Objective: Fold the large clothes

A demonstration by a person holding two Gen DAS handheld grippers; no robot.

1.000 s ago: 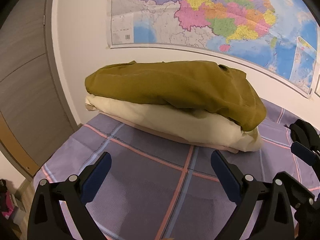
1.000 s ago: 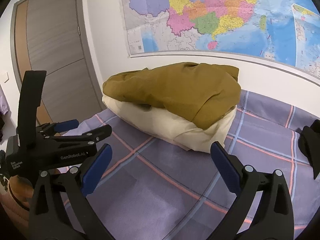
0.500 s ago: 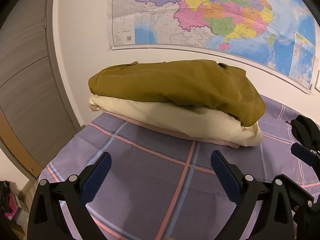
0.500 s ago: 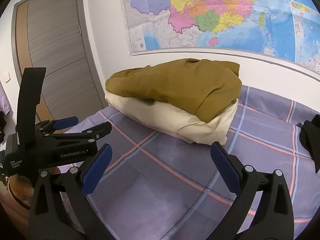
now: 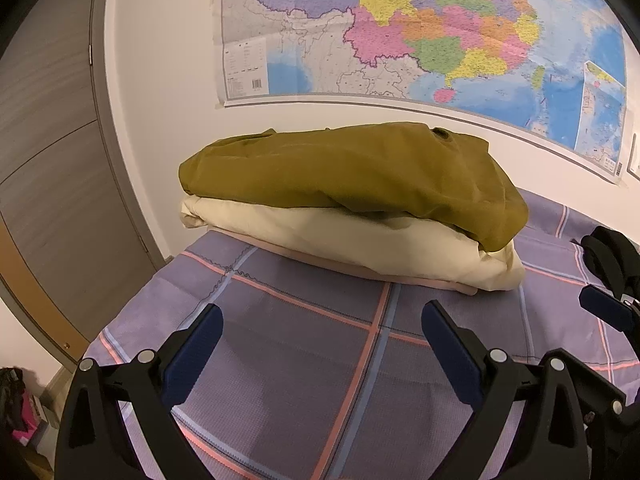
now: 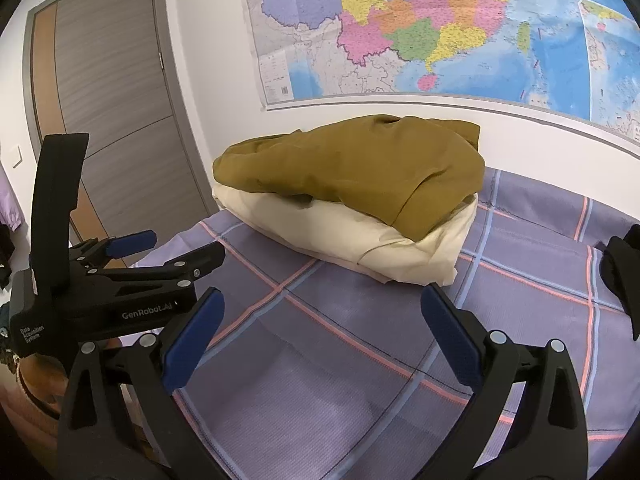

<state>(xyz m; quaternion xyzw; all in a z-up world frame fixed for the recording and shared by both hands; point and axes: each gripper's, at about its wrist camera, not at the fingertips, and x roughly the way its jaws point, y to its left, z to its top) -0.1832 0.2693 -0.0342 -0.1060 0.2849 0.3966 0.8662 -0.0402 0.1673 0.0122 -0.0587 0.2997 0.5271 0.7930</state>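
Observation:
A folded olive-brown garment lies on top of a folded cream garment, with a thin pink layer under them, at the far side of the purple checked bedsheet. The stack also shows in the right wrist view, olive garment on the cream one. My left gripper is open and empty, well short of the stack; it shows from the side in the right wrist view. My right gripper is open and empty, also short of the stack.
A large wall map hangs behind the bed. A grey door stands at the left. A black item lies on the sheet at the right. The bed's left edge drops to the floor.
Both grippers have drawn back and tilted up a little, so the stack sits slightly farther and higher in view. The clothes have not moved; both grippers stay open.

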